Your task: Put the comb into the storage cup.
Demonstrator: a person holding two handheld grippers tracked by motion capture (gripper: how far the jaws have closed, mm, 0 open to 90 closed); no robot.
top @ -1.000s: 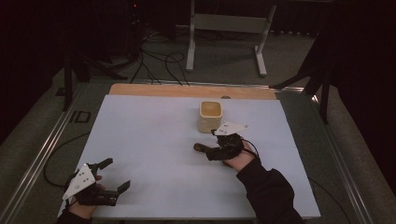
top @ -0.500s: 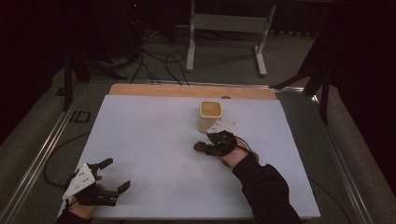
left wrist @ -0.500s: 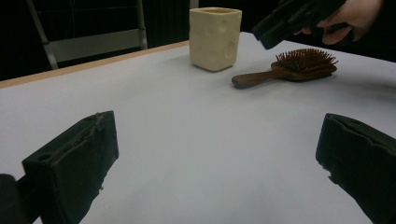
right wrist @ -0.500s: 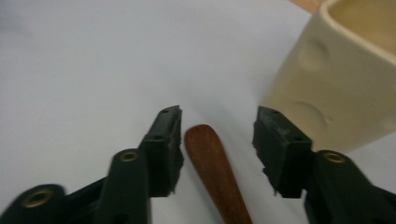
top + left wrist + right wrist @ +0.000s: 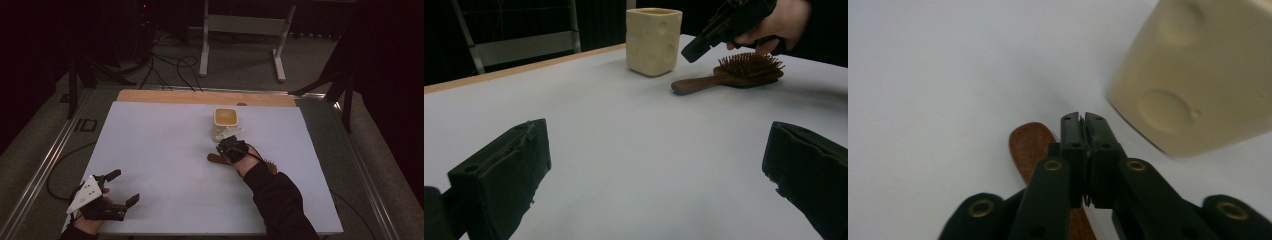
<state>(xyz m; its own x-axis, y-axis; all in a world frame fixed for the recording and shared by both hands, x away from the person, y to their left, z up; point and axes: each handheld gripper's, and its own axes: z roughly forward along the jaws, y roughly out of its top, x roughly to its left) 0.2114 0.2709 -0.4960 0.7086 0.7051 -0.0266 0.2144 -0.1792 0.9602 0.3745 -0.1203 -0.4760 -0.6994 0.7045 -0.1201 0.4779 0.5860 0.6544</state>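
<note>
- You had a table (image 5: pixel 165 150) with a plain white top, and a strip of bare wood along its far edge.
- A cream cup (image 5: pixel 225 120) with round dimples stood upright toward the far side, right of the middle.
- A wooden hairbrush (image 5: pixel 729 75) lay just in front of the cup, bristles up, probably not touching it, though the dim high view left that unclear.
</note>
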